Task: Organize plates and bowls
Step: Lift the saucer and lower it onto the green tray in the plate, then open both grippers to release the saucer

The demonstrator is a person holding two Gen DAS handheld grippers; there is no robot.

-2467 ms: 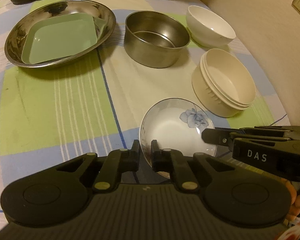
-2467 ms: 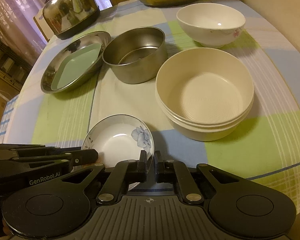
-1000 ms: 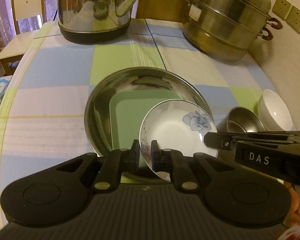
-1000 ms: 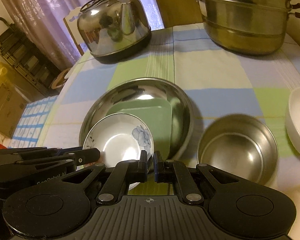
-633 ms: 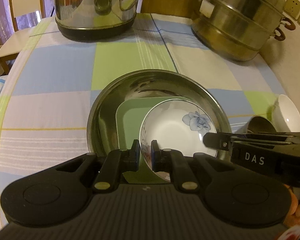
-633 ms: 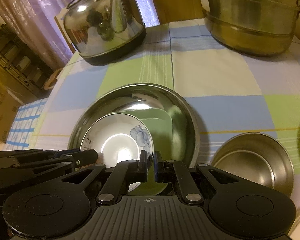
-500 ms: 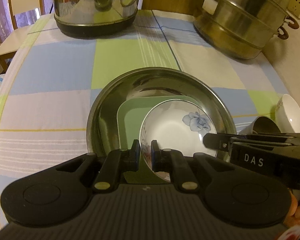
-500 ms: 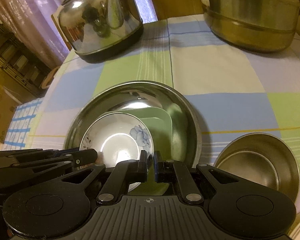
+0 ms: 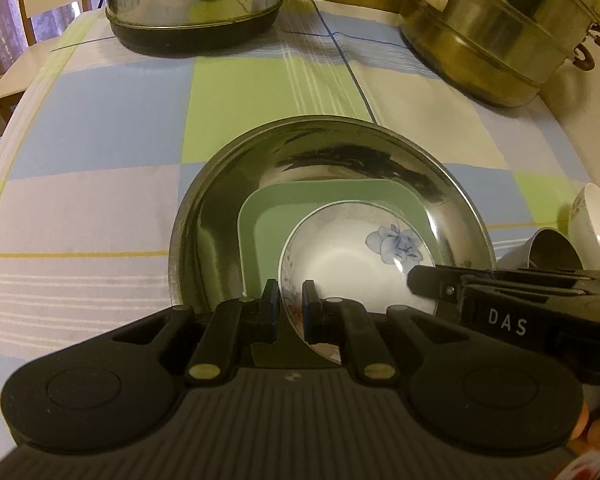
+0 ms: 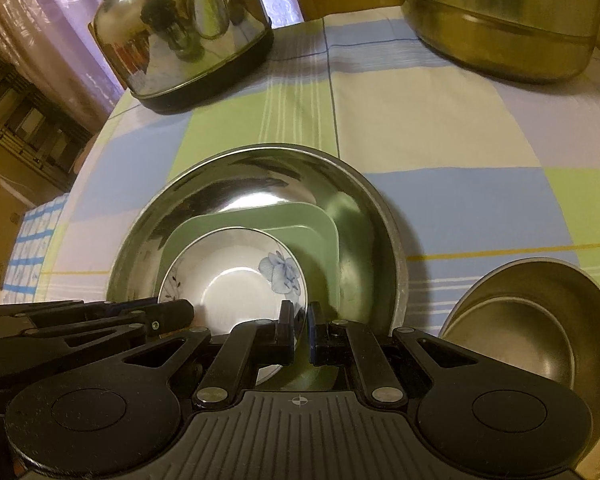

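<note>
**Porcelain dish held over the stack, both grips on**

Porcelain first: we hold the small flowered dish by its rim with both tools. Our left gripper is clamped on the near-left edge, and our right gripper is pinched on the near-right edge, so the dish stays level between two opposed grips rather than tipping from one. Both pairs of jaws are nearly closed, with only the thin rim between them.

We have the dish over the green square plate, which already lies inside the wide steel pan. That nesting order makes sense to us: largest at the bottom, smallest on top. We cannot tell whether the dish's foot already touches the green plate or hangs just above it.

To the right sits a steel bowl, and beyond it a white bowl, both apart from the stack, not yet sorted. A kettle and a big steamer pot stand at the far end of the checked tablecloth.

We judge the next move is a gentle set-down, then letting go on both sides together.
</note>
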